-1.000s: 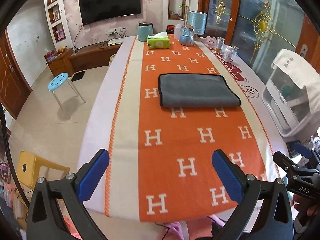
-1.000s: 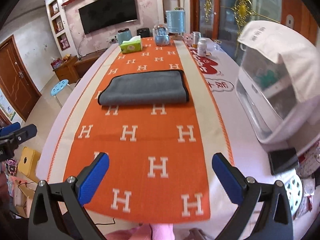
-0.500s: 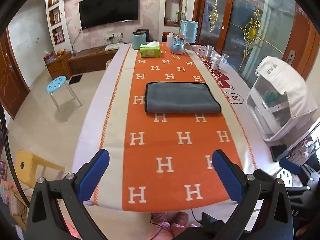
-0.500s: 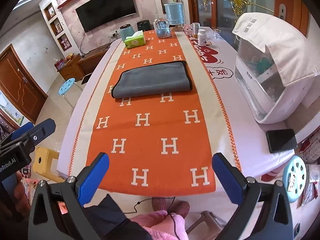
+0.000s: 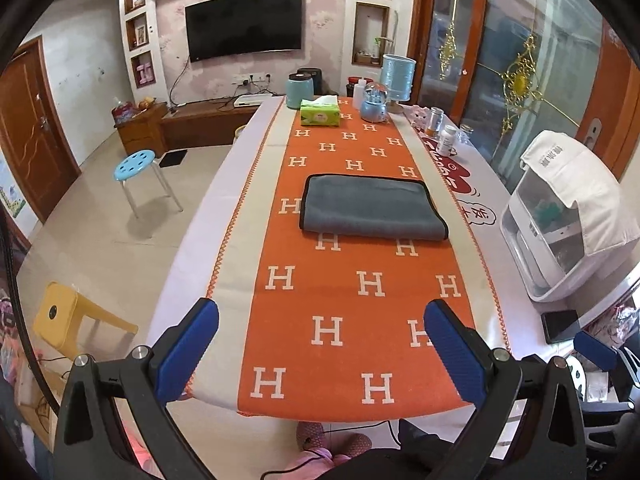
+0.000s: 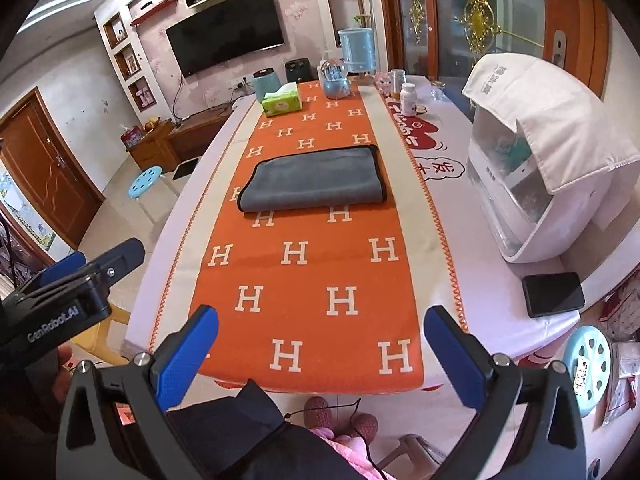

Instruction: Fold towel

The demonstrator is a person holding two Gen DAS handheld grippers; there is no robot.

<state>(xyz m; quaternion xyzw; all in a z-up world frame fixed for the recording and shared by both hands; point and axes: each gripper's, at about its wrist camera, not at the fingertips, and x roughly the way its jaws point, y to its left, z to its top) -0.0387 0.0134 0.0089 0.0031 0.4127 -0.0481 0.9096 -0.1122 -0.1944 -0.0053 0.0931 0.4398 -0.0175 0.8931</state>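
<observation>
A grey towel [image 5: 372, 208] with a dark border lies folded flat on the orange H-patterned runner [image 5: 352, 300], about mid-table; it also shows in the right wrist view [image 6: 316, 180]. My left gripper [image 5: 320, 344] is open and empty, held back past the table's near edge, far from the towel. My right gripper [image 6: 320, 344] is open and empty too, also back off the near edge. The left gripper's body [image 6: 68, 292] shows at the left of the right wrist view.
A white appliance under a cloth [image 6: 536, 168] and a black phone [image 6: 554, 294] sit at the table's right. A green tissue box [image 5: 320, 114], jars and bottles [image 5: 446, 140] stand at the far end. Blue stool [image 5: 134, 166] and yellow stool [image 5: 68, 320] stand on the floor left.
Both grippers have pulled back and up away from the table, so the towel looks farther off. The towel has not moved. Both grippers stay open.
</observation>
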